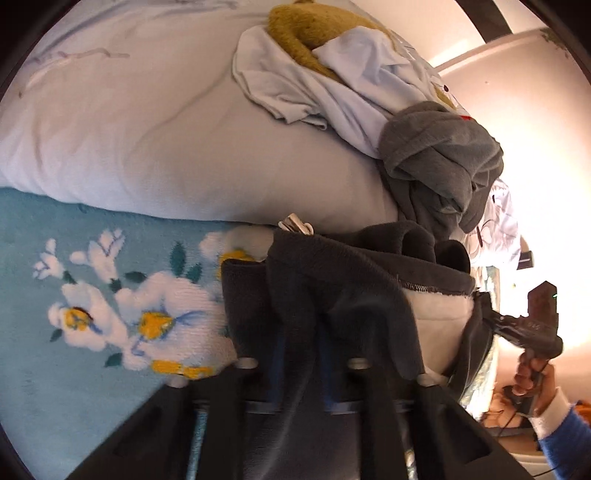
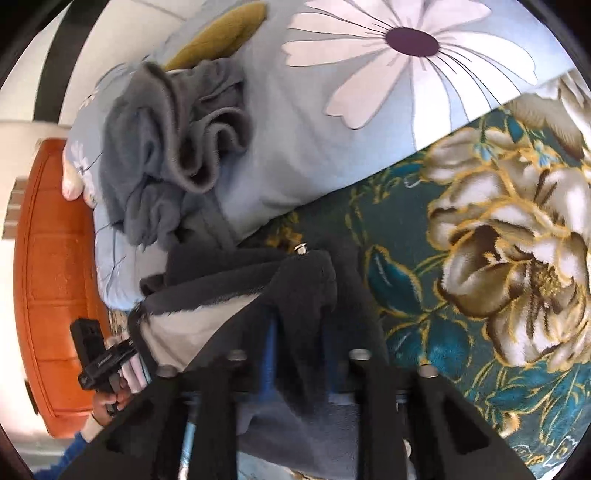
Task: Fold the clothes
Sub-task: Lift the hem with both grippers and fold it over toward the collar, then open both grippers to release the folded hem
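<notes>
Dark garment (image 1: 332,288) is draping over left gripper (image 1: 295,225), lying on blanket (image 1: 55,350). Clothes pile (image 1: 369,92) is sitting on duvet (image 1: 147,129) at one o'clock; right gripper (image 1: 495,321) at three.

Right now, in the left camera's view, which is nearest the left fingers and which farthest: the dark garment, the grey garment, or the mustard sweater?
1. Dark garment: pinched in the fingers.
2. Grey garment: crumpled, up and right.
3. Mustard sweater: top, under the pale blue shirt.
</notes>
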`<state>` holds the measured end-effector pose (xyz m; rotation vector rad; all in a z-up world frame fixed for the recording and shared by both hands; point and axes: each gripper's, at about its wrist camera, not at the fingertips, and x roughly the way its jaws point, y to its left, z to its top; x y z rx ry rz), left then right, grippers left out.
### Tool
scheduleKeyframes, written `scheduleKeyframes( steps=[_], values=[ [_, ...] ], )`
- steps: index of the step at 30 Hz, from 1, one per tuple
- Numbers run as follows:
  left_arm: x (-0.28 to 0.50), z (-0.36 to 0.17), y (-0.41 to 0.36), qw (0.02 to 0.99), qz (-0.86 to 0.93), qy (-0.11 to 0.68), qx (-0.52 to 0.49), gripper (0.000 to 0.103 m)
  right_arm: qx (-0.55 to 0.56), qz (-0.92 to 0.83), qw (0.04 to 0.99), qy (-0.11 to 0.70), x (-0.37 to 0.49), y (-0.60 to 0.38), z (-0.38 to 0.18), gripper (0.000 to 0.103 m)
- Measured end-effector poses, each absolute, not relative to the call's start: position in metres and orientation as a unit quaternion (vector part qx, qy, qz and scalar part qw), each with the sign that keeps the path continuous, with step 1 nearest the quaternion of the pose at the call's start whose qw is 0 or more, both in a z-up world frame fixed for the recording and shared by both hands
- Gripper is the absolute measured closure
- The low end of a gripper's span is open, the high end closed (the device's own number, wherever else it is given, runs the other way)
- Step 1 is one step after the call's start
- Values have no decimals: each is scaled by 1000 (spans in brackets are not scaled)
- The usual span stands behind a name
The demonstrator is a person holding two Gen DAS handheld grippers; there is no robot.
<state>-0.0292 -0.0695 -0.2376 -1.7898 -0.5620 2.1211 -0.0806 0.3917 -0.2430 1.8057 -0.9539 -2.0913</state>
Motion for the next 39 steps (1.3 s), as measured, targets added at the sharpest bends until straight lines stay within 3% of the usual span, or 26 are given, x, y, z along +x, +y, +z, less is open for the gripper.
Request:
scheduleKeyframes(
  steps=[9,16,28,31,32,33,34,36,39],
  values=[
    [-32,-193,-109,134,791,-252,-540,93,524,-765,108,-359,-82,430,-185,94],
    [-47,-246,-114,77,765,-246,-590,93,567,-726,55,-386,-105,437,-244,94],
    [-63,-272,-105,54,724,-258,-638,89,605,-706,32,-367,-113,428,-266,94],
    [-58,-261,-112,62,718,-273,-638,82,608,-707,38,-360,-113,425,-263,90],
    [-54,-255,-117,59,719,-282,-632,70,608,-709,41,-356,-113,424,-260,90],
    [-48,-248,-122,55,722,-295,-624,55,607,-712,43,-350,-112,424,-256,85],
    [-41,-242,-127,49,726,-309,-612,48,606,-716,44,-345,-109,424,-251,78],
    [-21,-232,-139,31,732,-342,-589,33,595,-727,46,-340,-102,425,-240,46],
    [23,-229,-155,-5,724,-404,-559,30,573,-740,45,-349,-79,428,-226,42]
  ],
)
